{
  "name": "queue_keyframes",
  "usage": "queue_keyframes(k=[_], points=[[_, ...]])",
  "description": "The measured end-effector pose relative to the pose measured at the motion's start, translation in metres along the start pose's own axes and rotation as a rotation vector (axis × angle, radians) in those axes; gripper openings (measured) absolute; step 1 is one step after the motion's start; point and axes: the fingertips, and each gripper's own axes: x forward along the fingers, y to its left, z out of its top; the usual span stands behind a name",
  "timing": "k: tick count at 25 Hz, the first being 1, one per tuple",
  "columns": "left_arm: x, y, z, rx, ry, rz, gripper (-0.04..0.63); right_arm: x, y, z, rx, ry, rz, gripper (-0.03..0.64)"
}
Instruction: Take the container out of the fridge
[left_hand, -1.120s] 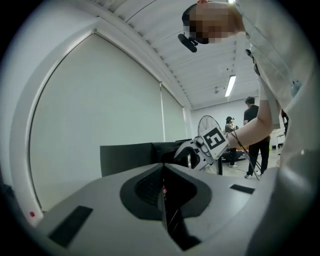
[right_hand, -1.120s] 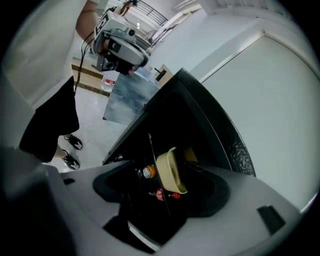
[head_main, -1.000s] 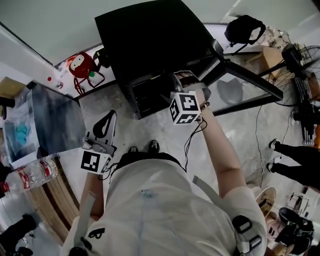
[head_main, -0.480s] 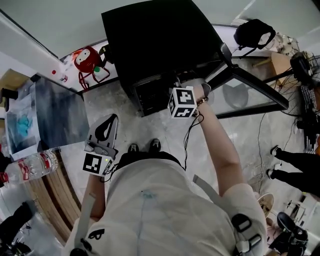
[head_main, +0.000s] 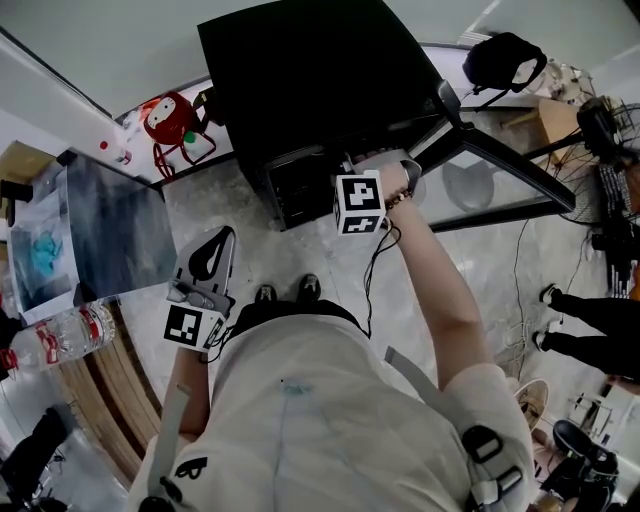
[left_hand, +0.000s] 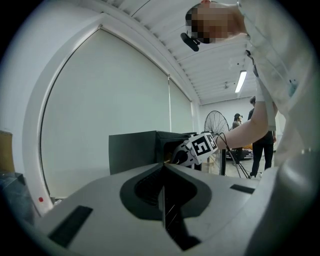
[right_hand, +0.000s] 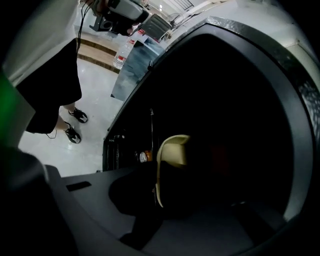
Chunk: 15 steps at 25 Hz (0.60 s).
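Observation:
A black mini fridge (head_main: 310, 80) stands on the floor with its door (head_main: 500, 160) swung open to the right. My right gripper (right_hand: 155, 192) reaches into the dark opening, and only its marker cube (head_main: 360, 203) shows in the head view. Its jaws are closing, and the rim of a cream-coloured container (right_hand: 173, 155) sits pinched between them. The rest of the fridge's inside is too dark to make out. My left gripper (head_main: 205, 255) hangs shut and empty by the person's left side, well away from the fridge.
A table (head_main: 110, 235) with a grey box stands at the left, a water bottle (head_main: 60, 340) beside it. A red toy (head_main: 165, 120) lies left of the fridge, and a black bag (head_main: 500, 60) behind the door. Another person's legs (head_main: 590, 310) stand at the right.
The right gripper's cube has moved slightly up and left, further into the fridge opening. The left gripper has stayed where it was.

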Motion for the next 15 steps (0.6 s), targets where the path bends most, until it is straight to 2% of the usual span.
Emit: queue_keyframes(k=[7, 11, 15], points=[[-0.007, 0.004, -0.002, -0.016, -0.002, -0.020, 0.008, -0.037, 0.028, 0.014, 0.051, -0.022, 0.087, 0.034], [-0.004, -0.002, -0.002, -0.065, -0.015, -0.126, 0.008, -0.071, 0.073, 0.018, 0.118, 0.008, 0.201, 0.033], [0.000, -0.004, -0.004, -0.070, -0.015, -0.188, 0.008, -0.108, 0.111, 0.027, 0.261, 0.013, 0.236, 0.034]])
